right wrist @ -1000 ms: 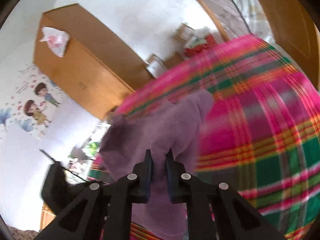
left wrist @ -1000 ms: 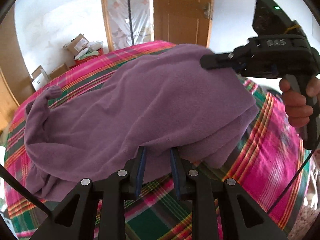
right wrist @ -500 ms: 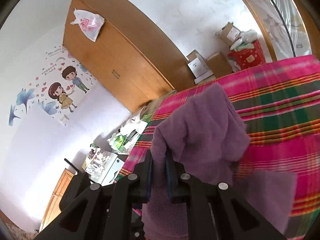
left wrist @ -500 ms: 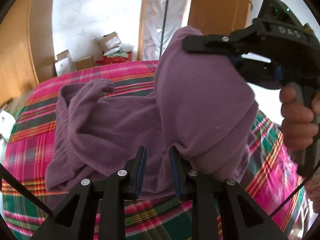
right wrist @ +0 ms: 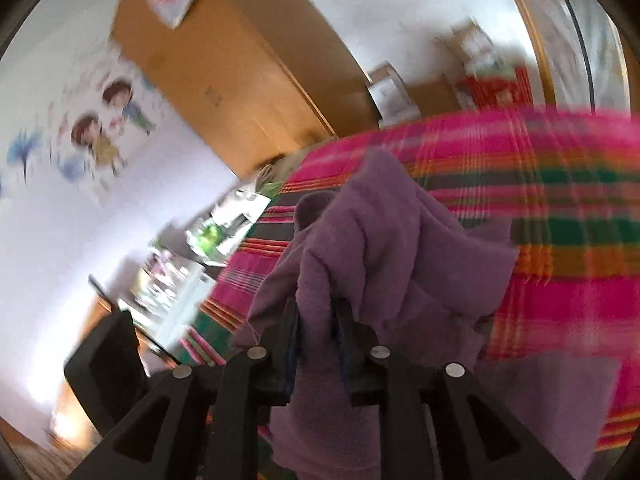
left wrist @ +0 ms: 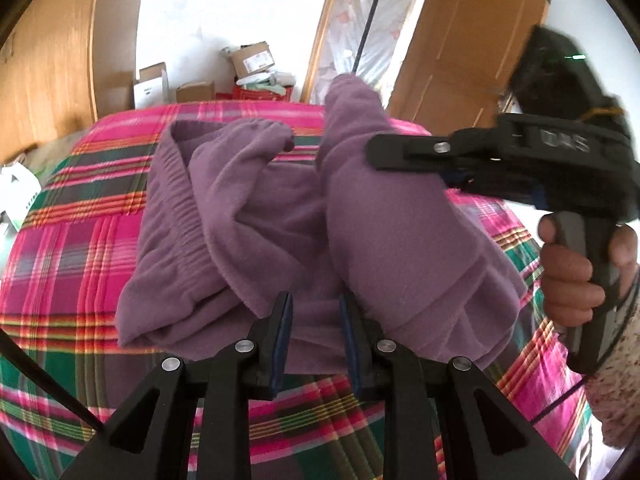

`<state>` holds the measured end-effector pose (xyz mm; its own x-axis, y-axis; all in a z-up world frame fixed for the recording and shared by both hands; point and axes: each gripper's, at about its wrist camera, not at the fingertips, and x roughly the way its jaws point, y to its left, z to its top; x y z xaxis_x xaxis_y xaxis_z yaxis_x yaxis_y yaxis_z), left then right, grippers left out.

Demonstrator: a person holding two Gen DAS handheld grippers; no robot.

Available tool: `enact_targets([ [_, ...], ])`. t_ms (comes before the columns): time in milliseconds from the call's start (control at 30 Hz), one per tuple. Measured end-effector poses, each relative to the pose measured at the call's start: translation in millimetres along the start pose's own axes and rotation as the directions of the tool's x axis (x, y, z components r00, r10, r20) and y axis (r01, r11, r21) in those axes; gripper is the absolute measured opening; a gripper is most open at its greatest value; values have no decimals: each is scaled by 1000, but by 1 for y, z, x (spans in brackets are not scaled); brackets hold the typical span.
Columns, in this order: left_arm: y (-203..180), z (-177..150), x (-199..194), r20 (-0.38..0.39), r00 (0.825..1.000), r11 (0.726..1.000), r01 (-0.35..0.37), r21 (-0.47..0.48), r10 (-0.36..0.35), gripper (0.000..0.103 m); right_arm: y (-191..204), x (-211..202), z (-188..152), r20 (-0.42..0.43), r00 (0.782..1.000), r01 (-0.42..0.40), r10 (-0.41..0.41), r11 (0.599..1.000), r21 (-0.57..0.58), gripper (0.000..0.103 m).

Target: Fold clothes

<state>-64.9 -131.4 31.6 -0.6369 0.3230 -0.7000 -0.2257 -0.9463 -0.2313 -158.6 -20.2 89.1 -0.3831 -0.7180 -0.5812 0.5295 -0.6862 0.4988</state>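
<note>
Garment: a purple fleece garment [left wrist: 304, 220], apparently trousers with a gathered elastic waistband [left wrist: 176, 192], lies bunched on the bed; one part is doubled over toward the waistband and another stands lifted in a hump.
Place: the middle of the bed, on the pink and green plaid bedspread [left wrist: 68, 264], its near edge hanging just in front of the left gripper.
Left gripper [left wrist: 316, 320]: narrow gap between the pads, with the near fold of fleece in it; the pads appear to pinch the cloth.
Right gripper [right wrist: 316, 320]: its jaws are opening, with a ridge of the purple fleece between them; whether the pads press it at this instant I cannot tell, as the view is blurred.
Hand: a person's hand [left wrist: 572, 276] grips the right gripper's handle at the right of the left wrist view.
Done so far: by the look of it, one fold is being laid over, so the garment is shorter but lumpy.
Left to do: in my judgement, release the lifted part, flatten the layers, square the edges, perhaps fold again.
Surroundings: cardboard boxes [left wrist: 252, 58] and a wooden wardrobe [right wrist: 240, 80] beyond the bed.
</note>
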Motion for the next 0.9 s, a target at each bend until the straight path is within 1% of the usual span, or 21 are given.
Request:
enact_targets([
  [33,0,0,0,-2,1000,1000,1,-3,-1,25,4,-5,-2,11,1000,14,-14,999,-29,22],
  [67,1,-1,0,-5,1000,1000,2,-5,-2,25,3,-12,-4,23,1000,17,-17,999,-30,22],
  [133,1,-1,0,-9,1000,1000,1,-9,-1,25,-5,-27,-9,41,999,21,-21,1000,-6,23],
  [167,1,-1,0,-11,1000,1000,-3,-10,3,25,-10,-33,-11,48,998,35,-36,999,10,23],
  [267,2,1,-1,-11,1000,1000,-12,-23,12,25,-31,-55,-25,66,992,107,-111,992,64,23],
  [333,4,2,0,-16,1000,999,-22,-41,21,25,-40,-67,-37,69,983,162,-168,983,82,29],
  [400,7,3,-1,-19,999,998,-29,-61,28,25,-38,-74,-52,66,978,195,-197,980,28,30],
  [500,12,3,-2,-19,999,995,-47,-93,46,25,-22,-74,-76,56,967,255,-250,959,-120,30],
  [567,16,3,-3,-22,998,991,-66,-118,64,25,-7,-70,-91,53,965,262,-257,938,-227,33],
  [633,20,4,-4,-25,996,986,-87,-144,84,25,6,-62,-103,53,962,271,-268,914,-301,36],
  [700,23,2,-6,-26,994,981,-113,-156,111,25,17,-51,-113,47,960,275,-277,894,-354,36],
  [800,30,-2,-11,-27,988,972,-152,-177,149,25,25,-33,-121,3,964,246,-266,886,-393,36],
  [900,40,-6,-13,-41,986,960,-169,-222,164,25,29,-20,-127,-30,966,223,-257,884,-411,36],
])
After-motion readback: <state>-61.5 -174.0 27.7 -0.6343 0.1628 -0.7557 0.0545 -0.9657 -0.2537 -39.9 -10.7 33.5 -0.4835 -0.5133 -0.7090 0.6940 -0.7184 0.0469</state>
